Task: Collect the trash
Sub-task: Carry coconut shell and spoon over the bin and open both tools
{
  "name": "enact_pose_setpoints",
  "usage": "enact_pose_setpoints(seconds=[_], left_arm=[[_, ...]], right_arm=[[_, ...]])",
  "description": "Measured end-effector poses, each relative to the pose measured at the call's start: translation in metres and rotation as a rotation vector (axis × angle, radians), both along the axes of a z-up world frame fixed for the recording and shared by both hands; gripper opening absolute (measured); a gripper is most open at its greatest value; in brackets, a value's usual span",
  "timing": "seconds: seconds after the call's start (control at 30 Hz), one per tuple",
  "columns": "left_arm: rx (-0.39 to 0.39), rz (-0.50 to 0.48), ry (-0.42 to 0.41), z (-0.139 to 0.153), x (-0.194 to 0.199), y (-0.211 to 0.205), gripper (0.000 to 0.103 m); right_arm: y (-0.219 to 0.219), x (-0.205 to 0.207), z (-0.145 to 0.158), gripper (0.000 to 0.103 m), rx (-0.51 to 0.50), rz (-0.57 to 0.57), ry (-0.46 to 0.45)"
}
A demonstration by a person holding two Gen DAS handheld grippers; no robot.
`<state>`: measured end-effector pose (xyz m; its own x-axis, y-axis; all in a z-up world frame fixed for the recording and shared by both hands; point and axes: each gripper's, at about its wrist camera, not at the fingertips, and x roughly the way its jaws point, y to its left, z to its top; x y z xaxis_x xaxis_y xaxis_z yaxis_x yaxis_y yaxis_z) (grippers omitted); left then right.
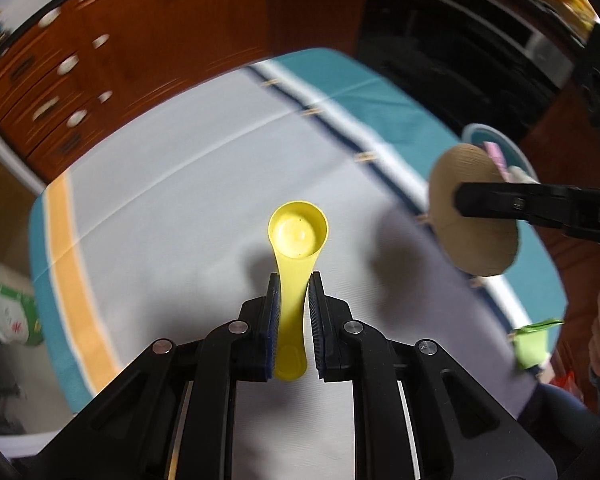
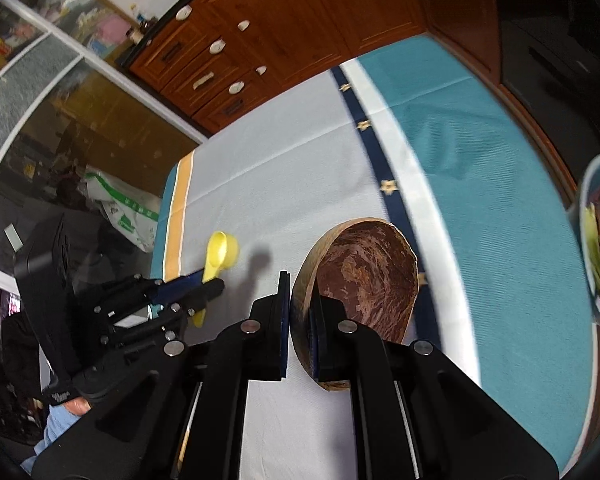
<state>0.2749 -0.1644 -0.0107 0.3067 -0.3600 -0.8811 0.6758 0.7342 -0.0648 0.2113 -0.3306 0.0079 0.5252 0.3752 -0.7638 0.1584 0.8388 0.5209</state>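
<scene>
Grip confirmed on both tools. Left gripper (image 1: 294, 280) is clamped on the handle of a yellow measuring scoop (image 1: 298, 236), pads pressing both sides, cup end pointing forward and clear of the cloth. Right gripper (image 2: 300, 284) is clenched on the rim of a half coconut shell (image 2: 366, 272), one finger outside the wall, one inside, shell lifted and tilted with its dark hollow facing the camera. Both items cast shadows on the tablecloth (image 2: 284, 168), pale grey with orange, navy and teal bands. At the right-hand table edge stands a blue bin (image 2: 588, 208) containing pink and yellow scraps. Green wrapper (image 1: 534, 340) lies near the table's right edge. Beyond the table: wooden cabinet (image 2: 268, 40) with drawers, blurred.
</scene>
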Motion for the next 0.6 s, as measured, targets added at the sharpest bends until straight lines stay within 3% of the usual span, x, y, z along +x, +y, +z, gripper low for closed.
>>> enact_pose_setpoints(seconds=[0.37, 0.6], left_arm=[[-0.010, -0.205, 0.013, 0.013, -0.059, -0.142, 0.015], [0.045, -0.321, 0.032, 0.004, -0.089, -0.248, 0.015]], right_arm=[[-0.122, -0.079, 0.017, 0.008, 0.055, -0.194, -0.074], [-0.215, -0.119, 0.001, 0.008, 0.126, -0.329, -0.090]])
